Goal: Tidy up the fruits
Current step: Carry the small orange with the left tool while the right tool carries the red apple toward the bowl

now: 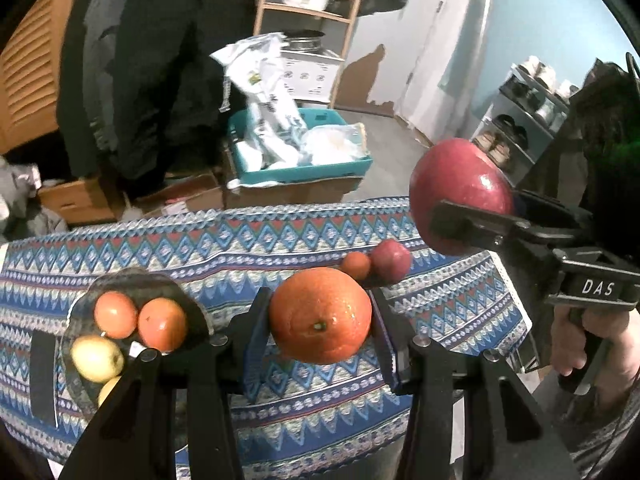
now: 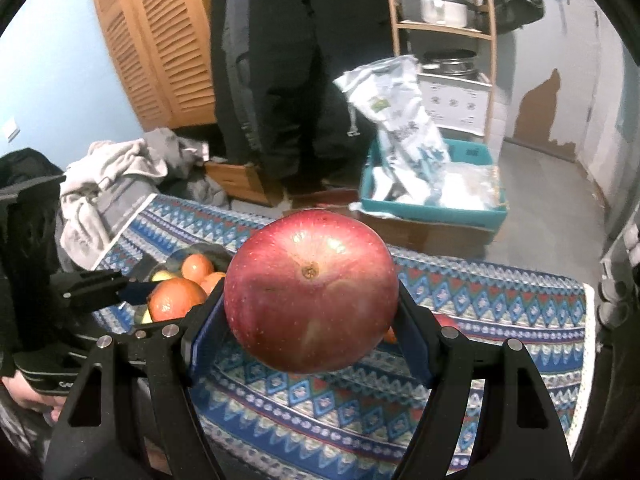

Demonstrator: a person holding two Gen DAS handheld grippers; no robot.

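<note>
left tongs (image 1: 320,330) clamp an orange (image 1: 320,316); right tongs (image 2: 310,302) clamp a red apple (image 2: 310,290) above the worktop (image 1: 280,248).

A table covered by a blue, red and white zigzag-patterned cloth (image 1: 280,240) fills the near ground. Beyond it on the floor, a teal plastic crate (image 1: 316,170) holds a crumpled white printed bag (image 1: 264,80) and clear plastic packets, resting on brown cardboard boxes (image 1: 188,196). Far behind stands a light wooden shelf (image 2: 492,40) carrying a steel pot (image 2: 444,10). To the left are louvred wooden doors (image 2: 160,40), a dark hanging coat (image 2: 288,72) and a heap of grey clothing (image 2: 108,184).
</note>
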